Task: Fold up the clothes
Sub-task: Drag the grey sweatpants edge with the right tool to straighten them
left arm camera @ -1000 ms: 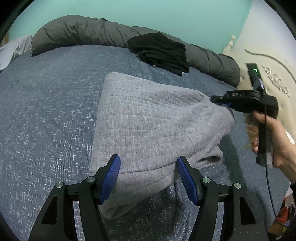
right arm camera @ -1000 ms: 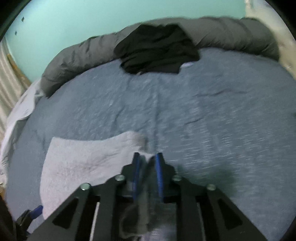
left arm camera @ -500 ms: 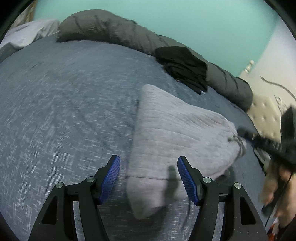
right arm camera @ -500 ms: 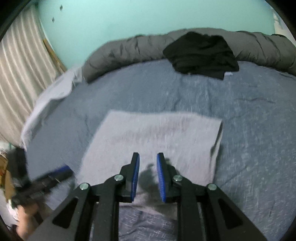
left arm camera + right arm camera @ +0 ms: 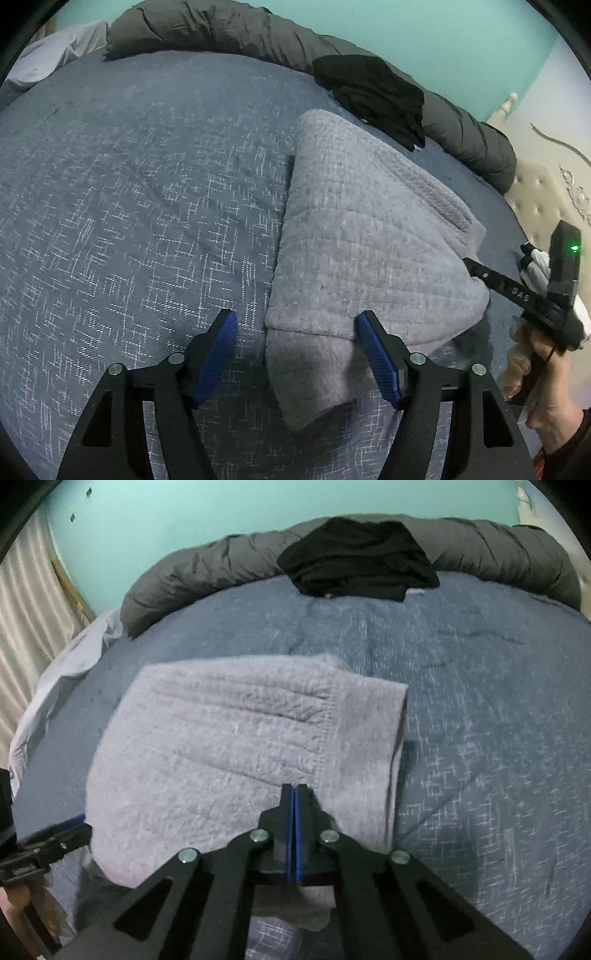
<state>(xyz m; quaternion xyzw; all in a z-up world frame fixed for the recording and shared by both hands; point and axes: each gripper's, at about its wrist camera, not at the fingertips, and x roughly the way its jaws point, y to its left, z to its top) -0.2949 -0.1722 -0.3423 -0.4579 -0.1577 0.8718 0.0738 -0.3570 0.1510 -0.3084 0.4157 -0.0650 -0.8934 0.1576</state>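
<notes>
The sweater [image 5: 369, 251] runs lengthwise ahead; my wide-open, empty left gripper [image 5: 295, 354] straddles its near corner, my right gripper [image 5: 294, 794] hovers clamped, empty.

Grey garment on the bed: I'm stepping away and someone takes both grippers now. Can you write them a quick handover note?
Left gripper: open, empty, at the near corner of the grey garment.
Right gripper: shut, nothing visibly pinched, over the garment's near edge.
Grey garment lies folded into a rectangle on the blue bedspread.
Black clothes sit bunched against the dark grey duvet, apparently unfolded.
Left: probably tidy the grey fold, then the black clothes.
</notes>
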